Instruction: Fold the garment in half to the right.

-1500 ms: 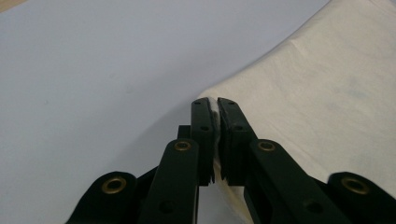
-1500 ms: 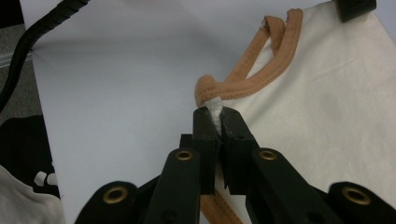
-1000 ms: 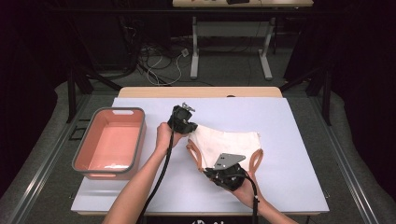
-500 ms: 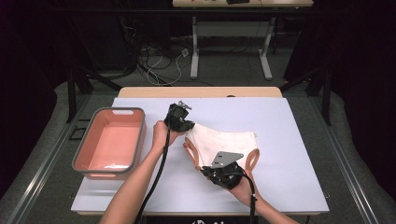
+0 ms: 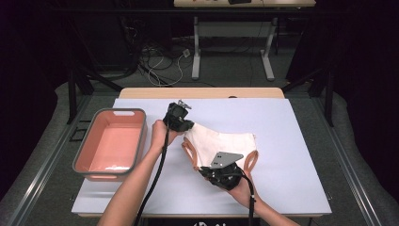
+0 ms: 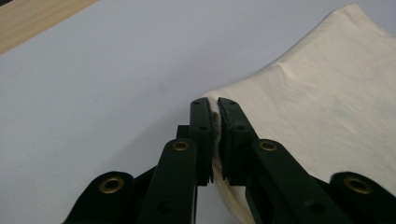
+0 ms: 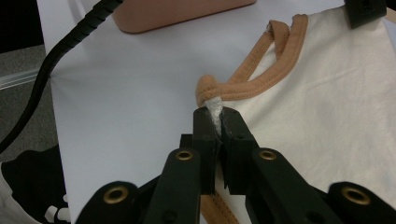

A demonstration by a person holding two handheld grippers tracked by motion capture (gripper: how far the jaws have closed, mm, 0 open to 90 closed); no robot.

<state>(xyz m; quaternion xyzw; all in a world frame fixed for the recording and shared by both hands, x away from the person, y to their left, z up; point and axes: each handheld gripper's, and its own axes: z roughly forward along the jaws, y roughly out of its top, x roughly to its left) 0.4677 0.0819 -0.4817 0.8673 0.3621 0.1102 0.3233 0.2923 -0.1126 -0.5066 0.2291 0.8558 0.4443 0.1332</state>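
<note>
both hand-held grippers, left [image 6: 213, 140] and right [image 7: 217, 140], reach forward, each clamped on the cream garment's [image 5: 221, 141] edge.

Table [image 5: 291, 136] w/ pale lavender-white top, wood strip showing along the 12 o'clock edge. Lying on it: pink tub w/ grey rim [image 5: 113, 143] at approx. 9 o'clock, cream cloth w/ orange trim [image 5: 221, 141] near centre, slightly toward 5 o'clock; the two well apart.

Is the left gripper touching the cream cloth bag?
Touching. In the left gripper view, the left gripper has its jaws shut on the edge of the cloth bag.
</note>
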